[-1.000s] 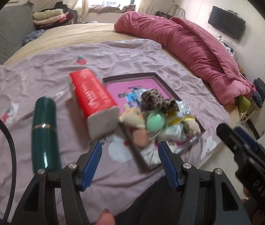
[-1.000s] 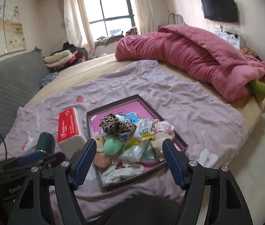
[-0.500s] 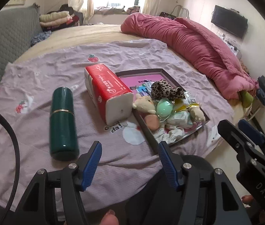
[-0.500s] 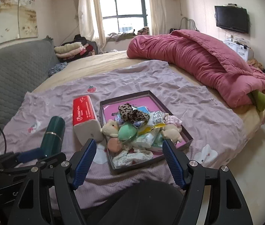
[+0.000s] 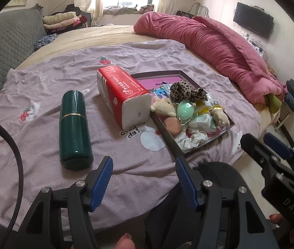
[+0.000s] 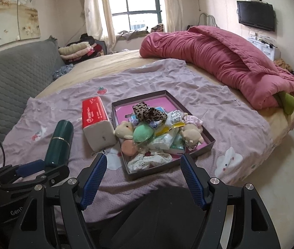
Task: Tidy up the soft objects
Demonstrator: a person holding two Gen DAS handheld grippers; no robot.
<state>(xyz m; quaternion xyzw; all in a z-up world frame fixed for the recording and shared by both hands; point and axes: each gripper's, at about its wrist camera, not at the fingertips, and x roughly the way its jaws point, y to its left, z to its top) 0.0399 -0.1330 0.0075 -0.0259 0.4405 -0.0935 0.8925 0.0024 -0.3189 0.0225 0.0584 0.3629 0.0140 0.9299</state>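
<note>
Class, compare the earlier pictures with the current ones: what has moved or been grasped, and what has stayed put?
Both cameras have pulled back from the bed, so everything looks smaller and further away. Nothing was grasped or released: the left gripper and right gripper remain open and empty. The green bottle, red tissue pack and the tray of soft items lie where they were.

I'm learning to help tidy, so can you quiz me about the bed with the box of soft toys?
1. True or false: the green bottle is lying inside the box.
2. What touches the box's left side? A pillow, B tissue pack, C shoe.
3. Is the left gripper or the right gripper holding anything?

Key: 1 false, it lies on the purple sheet. 2 B. 3 No, both are open and empty.
</note>
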